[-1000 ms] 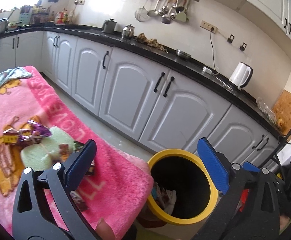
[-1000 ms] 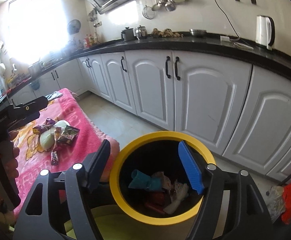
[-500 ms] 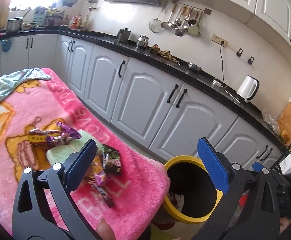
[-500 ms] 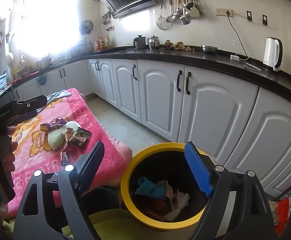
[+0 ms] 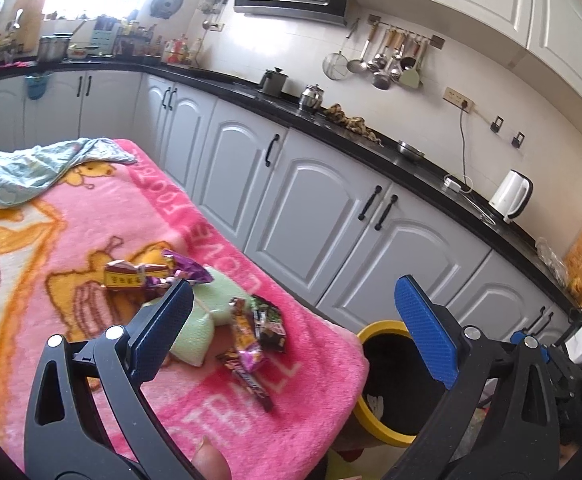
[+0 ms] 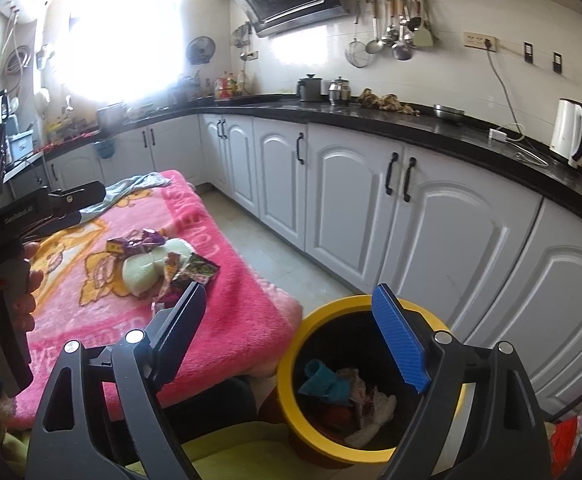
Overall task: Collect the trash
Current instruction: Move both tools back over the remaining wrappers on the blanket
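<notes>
Several snack wrappers (image 5: 253, 334) and a pale green sponge-like pad (image 5: 207, 320) lie in a heap on the pink blanket (image 5: 91, 240); the heap also shows in the right wrist view (image 6: 163, 264). A yellow-rimmed black trash bin (image 6: 371, 380) holding trash stands on the floor right of the blanket; it also shows in the left wrist view (image 5: 391, 380). My left gripper (image 5: 295, 340) is open and empty above the blanket's near right corner. My right gripper (image 6: 291, 336) is open and empty above the bin's left rim.
White cabinets (image 5: 331, 208) under a black counter (image 5: 371, 140) run along the far side, with a kettle (image 5: 509, 196) and pots on it. A teal cloth (image 5: 23, 168) lies at the blanket's far end. A strip of floor (image 6: 275, 248) separates blanket and cabinets.
Both grippers have pulled back and up from the bin. The left view has swung left toward the blanket, so the wrapper heap now sits between its fingers.
</notes>
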The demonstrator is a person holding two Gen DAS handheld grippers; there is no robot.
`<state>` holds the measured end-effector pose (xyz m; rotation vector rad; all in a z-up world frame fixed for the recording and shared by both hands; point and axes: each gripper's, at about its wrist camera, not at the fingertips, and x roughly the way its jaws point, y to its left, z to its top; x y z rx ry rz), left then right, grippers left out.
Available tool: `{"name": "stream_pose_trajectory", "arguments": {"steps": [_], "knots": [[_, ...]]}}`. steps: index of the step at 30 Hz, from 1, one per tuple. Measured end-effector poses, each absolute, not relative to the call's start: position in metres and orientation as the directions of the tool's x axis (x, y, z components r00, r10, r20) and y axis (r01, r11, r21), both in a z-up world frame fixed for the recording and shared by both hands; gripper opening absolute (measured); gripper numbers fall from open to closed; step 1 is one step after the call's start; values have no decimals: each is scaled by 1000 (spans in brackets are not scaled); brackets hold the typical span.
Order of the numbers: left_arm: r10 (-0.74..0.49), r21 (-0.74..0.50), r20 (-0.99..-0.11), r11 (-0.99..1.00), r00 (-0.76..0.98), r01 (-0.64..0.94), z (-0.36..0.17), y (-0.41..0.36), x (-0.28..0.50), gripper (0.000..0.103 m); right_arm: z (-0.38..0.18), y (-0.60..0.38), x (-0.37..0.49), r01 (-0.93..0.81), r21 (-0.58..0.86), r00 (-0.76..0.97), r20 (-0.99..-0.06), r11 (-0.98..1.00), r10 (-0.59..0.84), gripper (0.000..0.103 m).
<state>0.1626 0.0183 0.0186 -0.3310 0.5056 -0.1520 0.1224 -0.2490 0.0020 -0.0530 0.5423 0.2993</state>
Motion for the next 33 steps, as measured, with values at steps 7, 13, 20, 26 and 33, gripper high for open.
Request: {"name": "stream_pose_trajectory", "arguments": {"steps": [7, 13, 20, 26, 33], "knots": [[-178, -370, -454, 929, 873, -3, 13, 48, 158, 93, -3, -221, 127, -354, 35, 780, -540, 934, 316, 82], [-127, -390, -468, 918, 875, -76, 5, 79, 158, 92, -11, -195, 137, -396, 44, 747, -566, 917, 349, 82], [-76, -407, -499, 900, 863, -156, -11, 114, 160, 92, -18, -163, 157, -436, 36, 719, -586, 899, 372, 82], [-41, -424, -525, 879, 850, -219, -26, 139, 164, 92, -33, -139, 179, -446, 17, 702, -614, 895, 362, 82], [-74, -467, -561, 851, 825, -241, -51, 165, 186, 92, -58, -125, 212, -424, 61, 662, -660, 904, 355, 82]]}}
